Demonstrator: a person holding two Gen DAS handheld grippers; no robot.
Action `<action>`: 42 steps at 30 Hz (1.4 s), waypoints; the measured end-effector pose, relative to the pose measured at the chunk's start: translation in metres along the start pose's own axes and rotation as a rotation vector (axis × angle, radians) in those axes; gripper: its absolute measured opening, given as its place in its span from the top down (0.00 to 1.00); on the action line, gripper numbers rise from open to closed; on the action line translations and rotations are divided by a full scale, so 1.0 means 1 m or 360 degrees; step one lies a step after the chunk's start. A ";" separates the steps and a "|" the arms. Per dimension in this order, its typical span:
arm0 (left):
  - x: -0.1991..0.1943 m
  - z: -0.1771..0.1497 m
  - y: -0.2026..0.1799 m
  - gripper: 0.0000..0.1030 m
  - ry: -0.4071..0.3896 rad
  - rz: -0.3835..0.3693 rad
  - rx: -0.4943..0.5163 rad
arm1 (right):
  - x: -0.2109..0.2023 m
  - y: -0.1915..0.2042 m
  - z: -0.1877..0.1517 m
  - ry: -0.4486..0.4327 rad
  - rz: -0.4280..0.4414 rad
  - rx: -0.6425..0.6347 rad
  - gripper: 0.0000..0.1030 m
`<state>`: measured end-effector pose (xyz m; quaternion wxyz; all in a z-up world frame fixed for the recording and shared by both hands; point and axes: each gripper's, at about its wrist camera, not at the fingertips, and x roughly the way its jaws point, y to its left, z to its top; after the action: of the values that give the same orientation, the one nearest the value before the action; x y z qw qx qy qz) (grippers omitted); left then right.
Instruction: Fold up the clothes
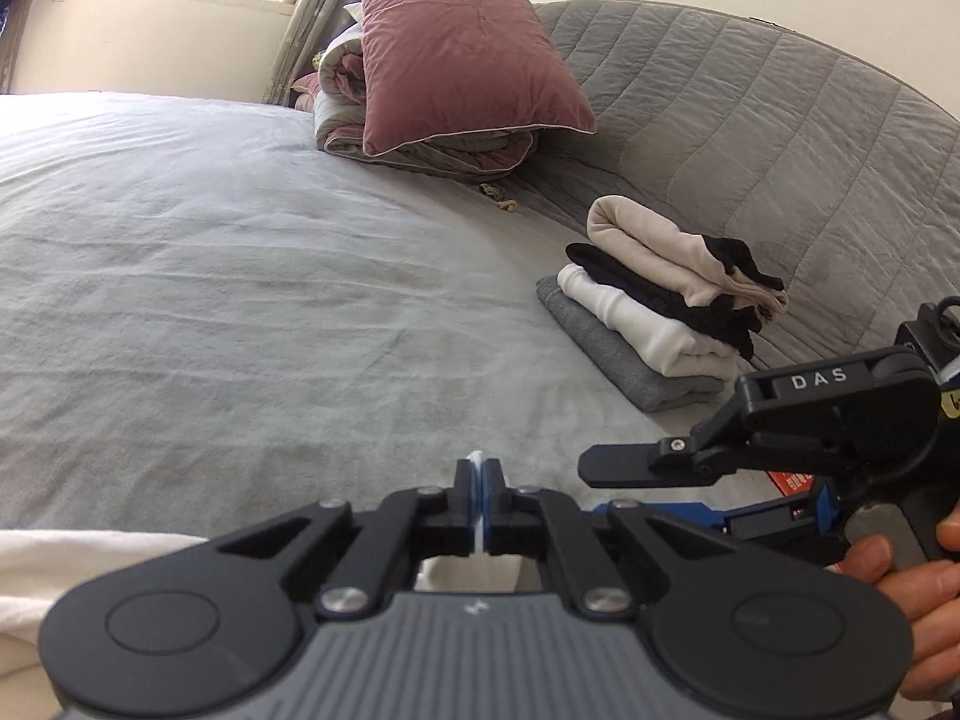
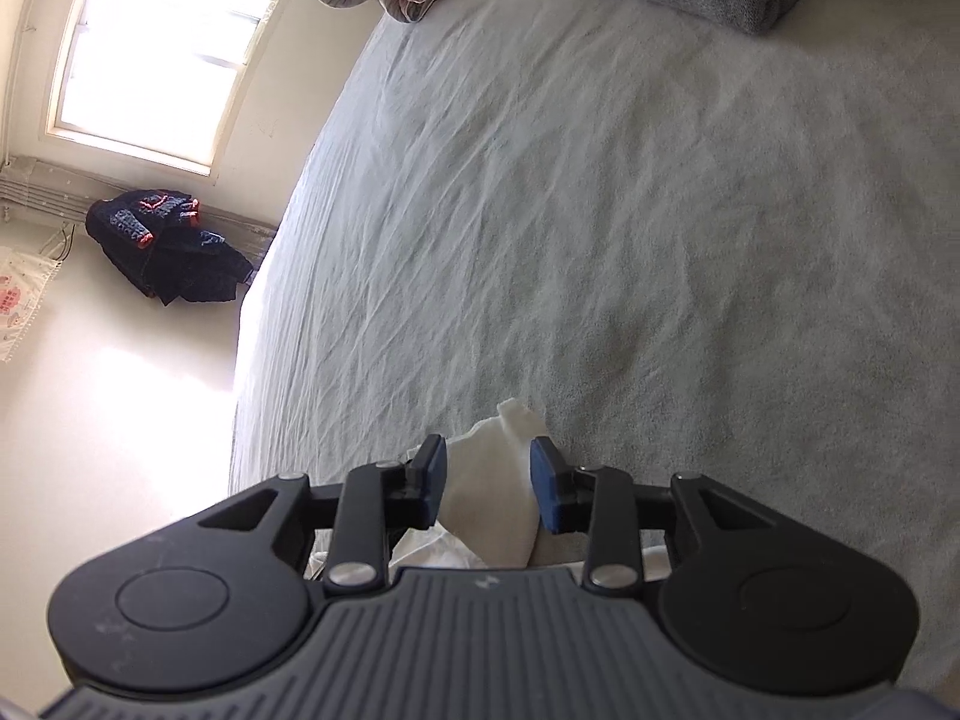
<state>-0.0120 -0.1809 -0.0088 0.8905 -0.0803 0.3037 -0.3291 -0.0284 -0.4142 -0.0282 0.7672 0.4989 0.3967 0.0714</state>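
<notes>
Cloth is what both tools are dealing with here: a white garment (image 2: 498, 498), soft, light and limp, lying at the near edge of the bed (image 1: 240, 300). It is likely sagging wherever it is not held, so taking it by a corner or hem looks wisest.

The left gripper (image 1: 479, 495) is pinching a thin edge of that white fabric, its fingers (image 1: 462, 495) pressed nearly together on it. The right gripper (image 2: 489, 489) is sitting around a bunched fold of the same garment, its blue-padded fingers (image 2: 433, 474) only partly closed, one on each side of the fold; whether they are actually squeezing it I cannot tell.

Around the work, a stack of 4 folded clothes (image 1: 654, 312) is resting near the padded grey headboard (image 1: 750, 120), well apart from the garment. A pink pillow (image 1: 462, 48) is leaning on a rolled quilt (image 1: 360, 102) further back. A dark jacket (image 2: 162, 252) is hanging on the far wall below the window (image 2: 168, 42). The wide middle of the sheet is offering plenty of room for spreading; nothing seems to be blocking it.
</notes>
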 end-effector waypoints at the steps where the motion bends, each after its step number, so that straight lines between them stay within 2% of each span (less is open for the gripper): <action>1: -0.002 -0.001 -0.006 0.99 -0.0005 -0.0016 0.0030 | -0.003 -0.004 0.000 0.0016 0.0026 0.0034 0.65; 5: -0.008 -0.016 -0.028 0.99 0.0043 -0.0124 0.0076 | -0.016 -0.014 0.001 0.0059 0.0087 0.0108 0.64; 13: -0.007 -0.058 -0.052 0.98 0.0258 -0.0212 0.0191 | -0.038 -0.020 -0.002 0.0031 -0.0018 0.0032 0.64; 15: -0.011 -0.064 -0.053 0.96 0.0288 -0.0231 0.0196 | -0.042 -0.020 -0.005 0.0025 -0.0056 -0.0011 0.64; 17: -0.017 -0.068 -0.053 0.89 0.0299 -0.0247 0.0203 | -0.044 -0.017 -0.008 0.0020 -0.0092 -0.0067 0.64; 20: -0.032 -0.068 -0.047 0.76 0.0280 -0.0210 0.0219 | -0.047 -0.014 -0.014 0.0020 -0.0127 -0.0142 0.64; 23: -0.046 -0.064 -0.033 0.72 0.0254 -0.0146 0.0205 | -0.045 -0.006 -0.022 0.0029 -0.0157 -0.0263 0.64; 26: -0.060 -0.058 -0.011 0.67 0.0223 -0.0022 0.0194 | -0.039 0.003 -0.033 0.0053 -0.0181 -0.0417 0.64; 31: -0.084 -0.049 0.029 0.62 0.0174 0.0167 0.0155 | -0.026 0.016 -0.054 0.0102 -0.0238 -0.0637 0.60; 36: -0.108 -0.044 0.066 0.57 0.0125 0.0307 0.0106 | -0.005 0.038 -0.072 0.0107 -0.0282 -0.0880 0.60; 42: -0.135 -0.047 0.102 0.57 0.0060 0.0377 -0.0009 | 0.019 0.065 -0.112 0.0138 -0.0238 -0.1317 0.60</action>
<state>-0.0662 -0.0138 -0.0152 0.9170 -0.0402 0.3287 -0.2222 -0.0730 -0.2927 -0.0060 0.8885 0.1153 0.4015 0.1897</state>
